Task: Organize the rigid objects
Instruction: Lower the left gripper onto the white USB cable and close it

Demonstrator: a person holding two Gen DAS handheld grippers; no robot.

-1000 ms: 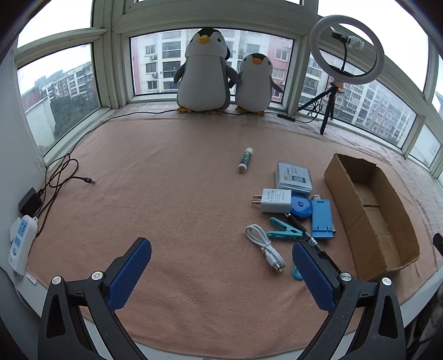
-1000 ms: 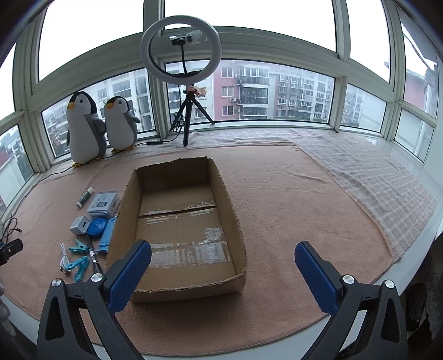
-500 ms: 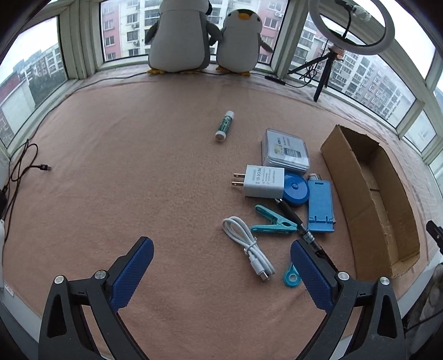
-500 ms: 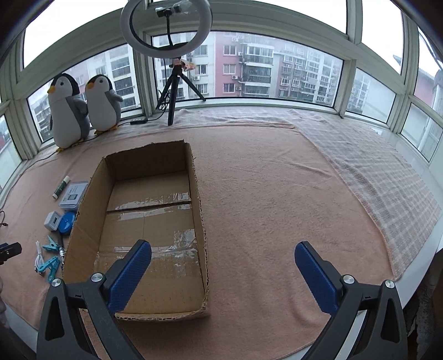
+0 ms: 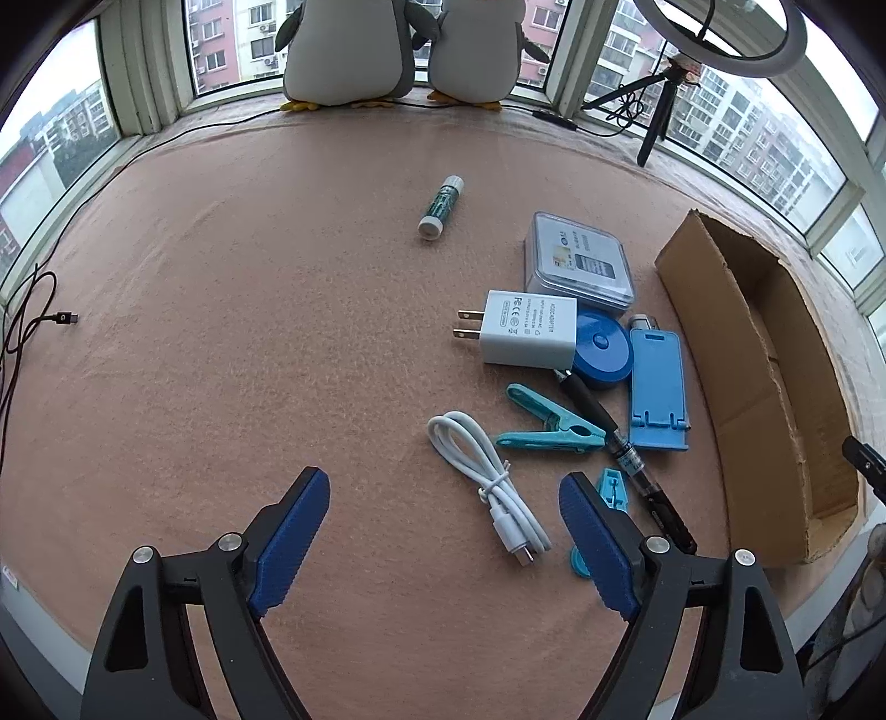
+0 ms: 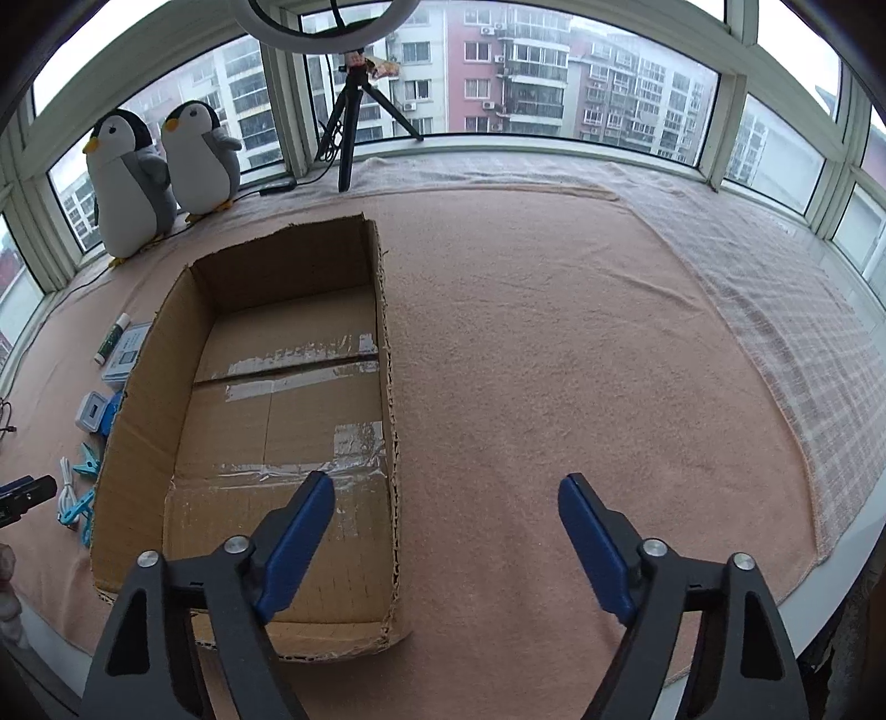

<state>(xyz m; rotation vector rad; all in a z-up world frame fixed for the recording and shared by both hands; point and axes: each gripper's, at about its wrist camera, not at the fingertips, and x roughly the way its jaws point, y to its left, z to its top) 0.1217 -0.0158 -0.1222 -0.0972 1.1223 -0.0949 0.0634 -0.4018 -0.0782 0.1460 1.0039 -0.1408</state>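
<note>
Small items lie together on the pink blanket: a white charger (image 5: 526,330), a white cable (image 5: 490,479), a teal clip (image 5: 548,429), a black pen (image 5: 620,448), a blue stand (image 5: 659,385), a round blue tape (image 5: 603,349), a clear case (image 5: 578,260) and a glue stick (image 5: 440,206). My left gripper (image 5: 443,534) hovers just in front of the cable, jaws closing with nothing between them. An open cardboard box (image 6: 288,399) sits empty to the right of the items. My right gripper (image 6: 446,531) hangs over the box's right wall, jaws closing on nothing.
Two plush penguins (image 5: 404,50) stand at the window. A ring light on a tripod (image 6: 349,111) is at the back. A black cable (image 5: 33,315) lies at the far left. A checked cloth (image 6: 775,310) covers the right side. The ledge's front edge is close below both grippers.
Both grippers have sunk and tilted downward toward the blanket. Their jaws have narrowed. The left one has come closer to the white cable, the right one has shifted over the box's right wall.
</note>
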